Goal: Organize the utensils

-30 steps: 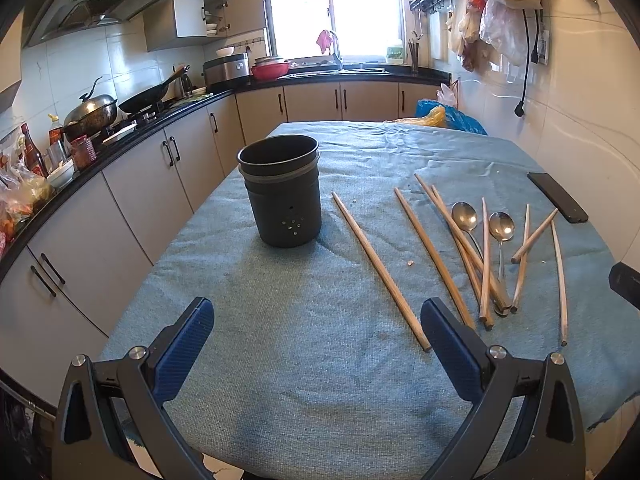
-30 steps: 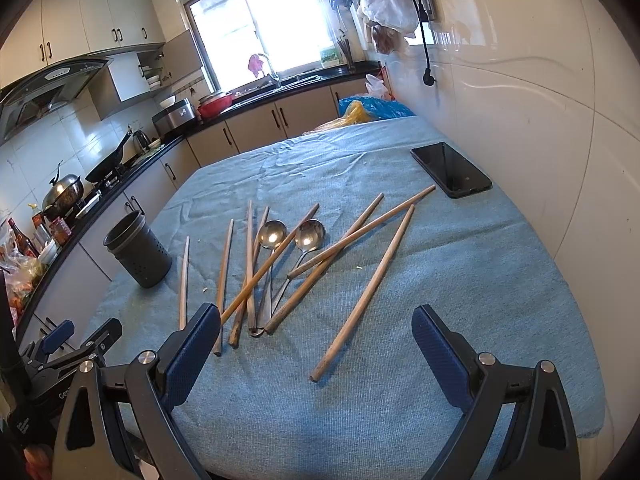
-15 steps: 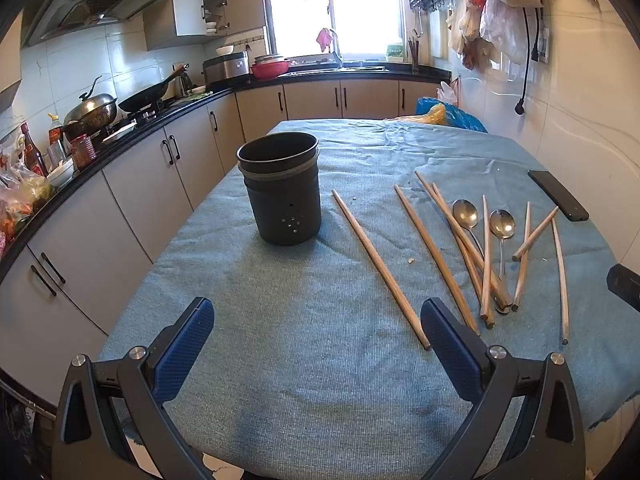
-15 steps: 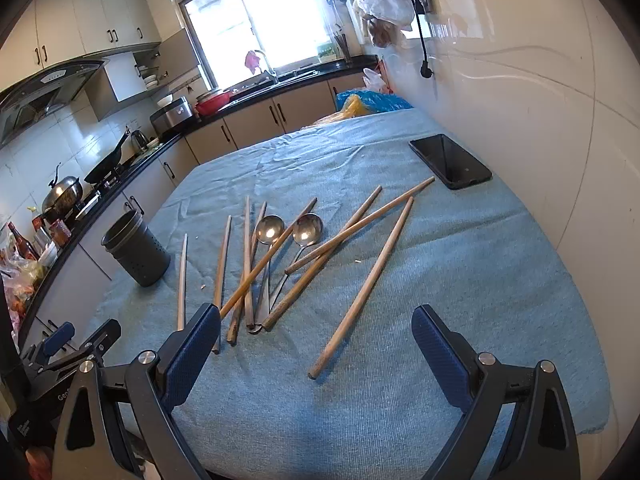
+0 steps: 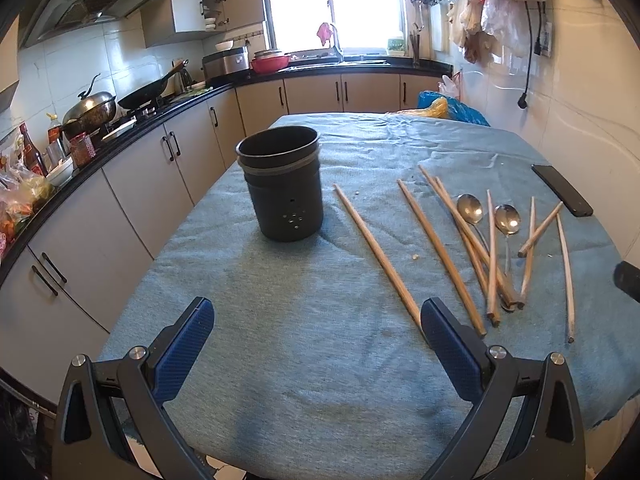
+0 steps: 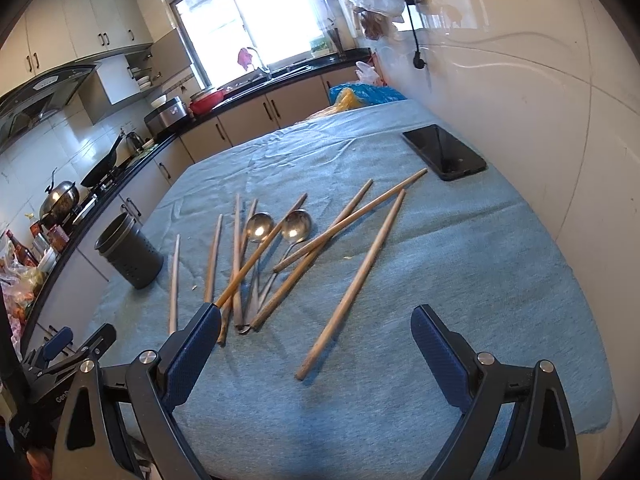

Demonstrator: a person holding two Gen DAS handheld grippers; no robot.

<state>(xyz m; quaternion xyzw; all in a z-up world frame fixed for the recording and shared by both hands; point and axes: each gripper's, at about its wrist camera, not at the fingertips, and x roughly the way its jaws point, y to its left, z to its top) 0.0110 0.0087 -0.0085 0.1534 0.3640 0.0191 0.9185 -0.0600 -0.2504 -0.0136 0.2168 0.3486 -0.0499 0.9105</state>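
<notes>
Right gripper [image 6: 316, 328] advanced over chopsticks [image 6: 352, 284], jaws wide, empty.

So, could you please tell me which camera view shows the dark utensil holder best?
The left wrist view: the utensil holder stands near and central there, with its open rim and drain holes plain. In the right wrist view the same holder sits small at the table's left edge, its holes only faint.

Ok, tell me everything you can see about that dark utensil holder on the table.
The utensil holder is a dark grey, matte cylinder, plastic or coated metal by its look. A paler band rings it just under the rim, as if an inner cup sits in an outer one. Small drain holes dot its lower side. It stands upright and looks empty on the blue cloth, near the table edge by the cabinets, with the chopsticks lying apart from it. Neither gripper touches it.
</notes>
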